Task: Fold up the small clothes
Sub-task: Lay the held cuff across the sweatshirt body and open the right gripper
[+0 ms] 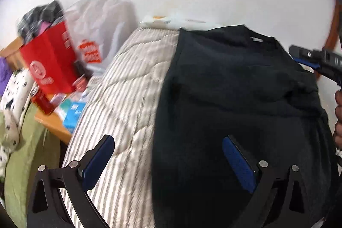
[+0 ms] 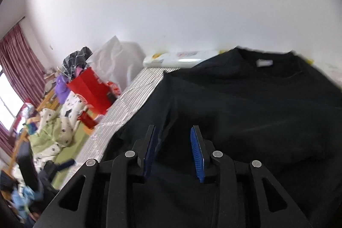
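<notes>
A black T-shirt lies spread on a striped mattress, its neck and white label at the far end by the wall. My left gripper hovers above it, open wide: one finger over the bare mattress, the other over the shirt's left part, nothing between them. In the right wrist view my right gripper hangs over the shirt with a clear gap between its blue pads. A fold of cloth lies below, not pinched. The left wrist view shows the right gripper at the shirt's far right shoulder.
A white packet lies at the mattress's far end. Left of the bed, a wooden table carries a red paper bag, a white plastic bag, a red can and small boxes. A green blanket lies below.
</notes>
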Motion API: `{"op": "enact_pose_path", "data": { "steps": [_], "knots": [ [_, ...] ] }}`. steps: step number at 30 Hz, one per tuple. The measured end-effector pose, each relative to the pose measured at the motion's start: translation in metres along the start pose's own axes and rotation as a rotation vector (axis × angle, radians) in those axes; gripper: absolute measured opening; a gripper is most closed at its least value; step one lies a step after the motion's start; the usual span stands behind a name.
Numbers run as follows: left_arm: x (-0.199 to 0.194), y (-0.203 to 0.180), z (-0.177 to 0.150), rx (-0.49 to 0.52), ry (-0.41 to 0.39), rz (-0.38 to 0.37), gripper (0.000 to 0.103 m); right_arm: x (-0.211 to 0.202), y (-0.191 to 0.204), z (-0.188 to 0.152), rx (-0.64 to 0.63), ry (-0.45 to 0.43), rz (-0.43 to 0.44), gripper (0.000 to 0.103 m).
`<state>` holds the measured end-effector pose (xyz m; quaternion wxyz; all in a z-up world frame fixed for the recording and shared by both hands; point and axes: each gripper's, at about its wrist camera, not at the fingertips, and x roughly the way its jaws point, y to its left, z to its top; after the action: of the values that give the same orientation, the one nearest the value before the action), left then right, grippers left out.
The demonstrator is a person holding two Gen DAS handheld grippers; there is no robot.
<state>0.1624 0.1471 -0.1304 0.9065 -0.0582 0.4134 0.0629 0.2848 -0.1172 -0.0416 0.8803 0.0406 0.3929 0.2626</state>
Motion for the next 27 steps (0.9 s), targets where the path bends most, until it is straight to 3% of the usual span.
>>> {"op": "enact_pose_path", "data": {
  "steps": [2, 12, 17, 20, 23, 27],
  "knots": [
    [0.003, -0.011, 0.008, 0.019, -0.003, -0.024, 0.101, -0.019, -0.015, -0.008, -0.018, -0.032, -0.075, 0.049],
    [0.022, -0.074, 0.041, 0.106, -0.011, -0.087, 0.099, -0.092, -0.12, -0.066, 0.107, 0.009, -0.33, 0.05],
    [0.034, -0.096, 0.05, 0.127, 0.002, -0.097, 0.094, -0.118, -0.153, -0.093, 0.174, 0.023, -0.373, 0.049],
    [0.044, -0.104, 0.055, 0.125, 0.024, -0.119, 0.087, -0.129, -0.164, -0.105, 0.195, 0.036, -0.382, 0.049],
    [0.056, -0.106, 0.06, 0.109, 0.037, -0.138, 0.074, -0.133, -0.17, -0.112, 0.206, 0.033, -0.398, 0.049],
    [0.071, -0.098, 0.066, 0.049, 0.061, -0.216, 0.048, -0.141, -0.181, -0.119, 0.247, 0.026, -0.404, 0.049]
  ]
}}
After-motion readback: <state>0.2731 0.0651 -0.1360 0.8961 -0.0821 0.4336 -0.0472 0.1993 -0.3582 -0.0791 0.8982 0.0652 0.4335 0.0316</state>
